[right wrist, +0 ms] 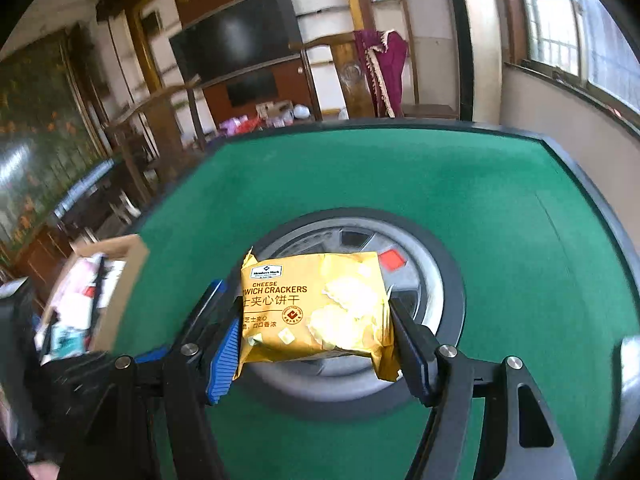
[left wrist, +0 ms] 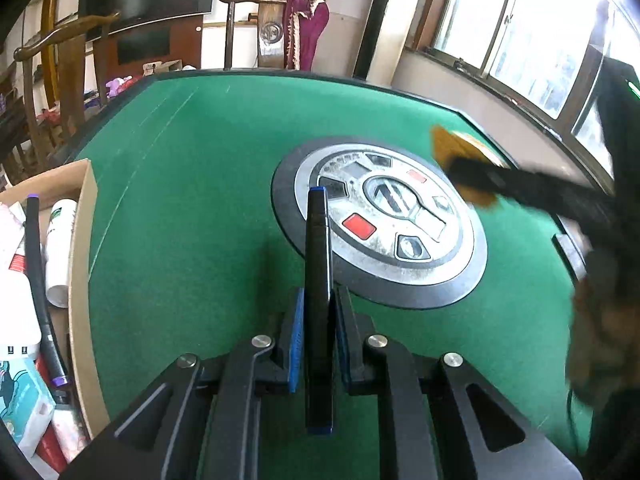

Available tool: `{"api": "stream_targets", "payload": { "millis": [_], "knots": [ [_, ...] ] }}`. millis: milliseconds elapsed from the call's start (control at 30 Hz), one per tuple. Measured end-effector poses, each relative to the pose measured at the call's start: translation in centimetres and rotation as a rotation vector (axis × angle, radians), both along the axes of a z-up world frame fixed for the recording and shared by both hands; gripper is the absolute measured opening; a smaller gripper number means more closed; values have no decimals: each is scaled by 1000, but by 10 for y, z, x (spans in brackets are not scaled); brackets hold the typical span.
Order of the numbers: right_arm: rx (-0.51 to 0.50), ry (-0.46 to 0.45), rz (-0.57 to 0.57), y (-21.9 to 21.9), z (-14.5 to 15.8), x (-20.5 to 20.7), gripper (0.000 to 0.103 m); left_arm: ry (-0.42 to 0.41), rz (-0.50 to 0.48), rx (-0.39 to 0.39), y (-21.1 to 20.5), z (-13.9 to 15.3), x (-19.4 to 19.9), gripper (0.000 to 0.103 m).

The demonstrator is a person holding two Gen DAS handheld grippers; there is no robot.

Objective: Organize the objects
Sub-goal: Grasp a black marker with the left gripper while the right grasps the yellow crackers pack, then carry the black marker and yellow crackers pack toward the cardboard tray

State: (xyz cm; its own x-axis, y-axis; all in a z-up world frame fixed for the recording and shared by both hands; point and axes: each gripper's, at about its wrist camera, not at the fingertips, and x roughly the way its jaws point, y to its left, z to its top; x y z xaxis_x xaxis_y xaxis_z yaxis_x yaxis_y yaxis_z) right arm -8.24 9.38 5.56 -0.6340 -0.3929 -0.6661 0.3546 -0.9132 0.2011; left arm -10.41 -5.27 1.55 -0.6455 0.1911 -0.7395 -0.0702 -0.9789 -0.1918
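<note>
My left gripper (left wrist: 319, 294) is shut on a black marker (left wrist: 317, 232) with blue ends, which stands upright between the blue pads and points out over the green table (left wrist: 192, 168). My right gripper (right wrist: 306, 298) is shut on a yellow packet of cheese sandwich crackers (right wrist: 332, 308), held flat by its two short sides above the table's round centre hub (right wrist: 440, 280). In the left wrist view, the right gripper (left wrist: 520, 190) is a blurred black bar at the right with the yellow packet (left wrist: 450, 148) at its tip.
An open cardboard box (left wrist: 82, 240) sits at the table's left edge and holds a white bottle (left wrist: 60, 248), a black pen and several packets. The same box (right wrist: 122, 288) shows left of the right gripper. The hub (left wrist: 380, 220) is raised. Wooden chairs stand behind the far edge.
</note>
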Motion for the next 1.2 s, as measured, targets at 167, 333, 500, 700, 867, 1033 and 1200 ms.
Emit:
{"api": "stream_targets", "payload": {
  "millis": [167,333,500,700,867,1033,1200],
  "knots": [
    [1,5,20,-17,-6,20,73,51,6,-23,2,15,11,14],
    [14,24,27,-21,-6,30,73,89,39,-67,0,20,24,14],
    [35,24,30,-26,-10,32,73,98,55,-94,1,20,28,14],
    [36,38,24,-28,-8,35,73,147,68,-132,3,28,38,14],
    [34,54,24,-35,-4,41,73,193,85,-150,-1,37,50,14],
    [19,61,28,-43,-1,47,73,222,95,-154,-5,45,60,14],
    [6,57,41,-54,1,51,73,242,113,-148,-11,50,68,14]
  ]
}}
